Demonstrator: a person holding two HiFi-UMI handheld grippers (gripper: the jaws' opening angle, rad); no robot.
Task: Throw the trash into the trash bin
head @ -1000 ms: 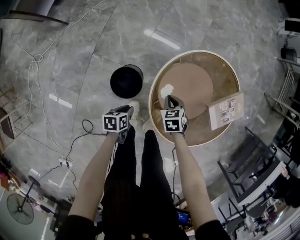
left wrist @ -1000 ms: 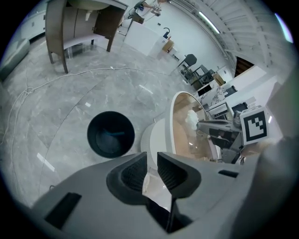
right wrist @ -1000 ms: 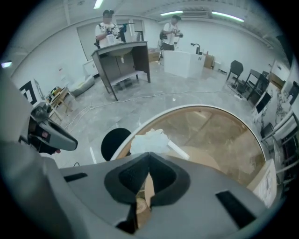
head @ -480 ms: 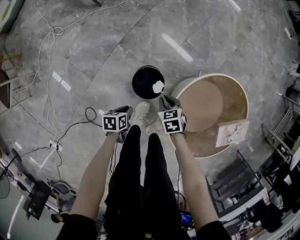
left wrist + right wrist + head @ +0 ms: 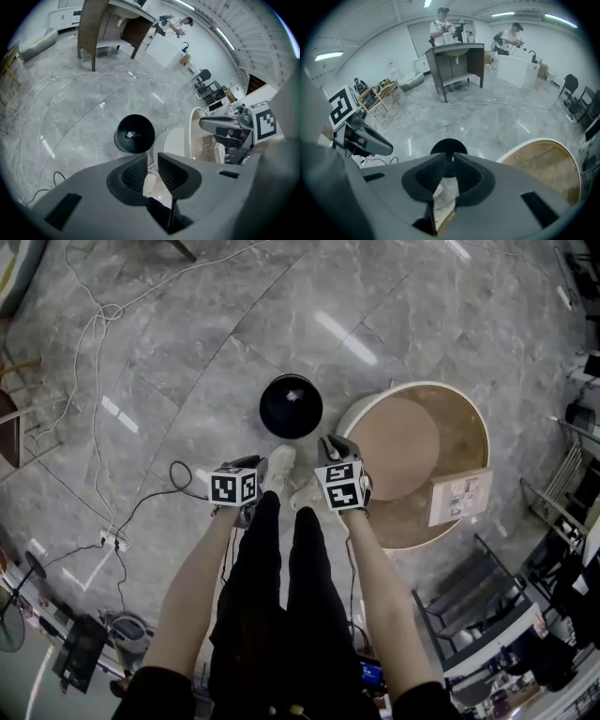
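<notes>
The black trash bin (image 5: 291, 406) stands on the grey marble floor just ahead of the person's shoes. A white crumpled wad of trash (image 5: 292, 397) lies inside it, also visible in the left gripper view as a pale wad (image 5: 131, 135) at the bin's bottom (image 5: 135, 134). My right gripper (image 5: 330, 441) hovers at the bin's near right edge. Its jaws are closing, with a narrow gap and nothing between them (image 5: 452, 157). My left gripper (image 5: 255, 462) hangs to the bin's near left, jaws slightly apart and empty (image 5: 153, 157).
A round wooden table with a white rim (image 5: 441, 427) stands right of the bin, with a flat printed box (image 5: 459, 495) on its far right edge. Cables (image 5: 94, 334) trail over the floor at left. Furniture and people stand far off.
The white wad, held in the right gripper over the table and then at its tips above the bin, now lies inside the bin. Both grippers swung left from the table.
</notes>
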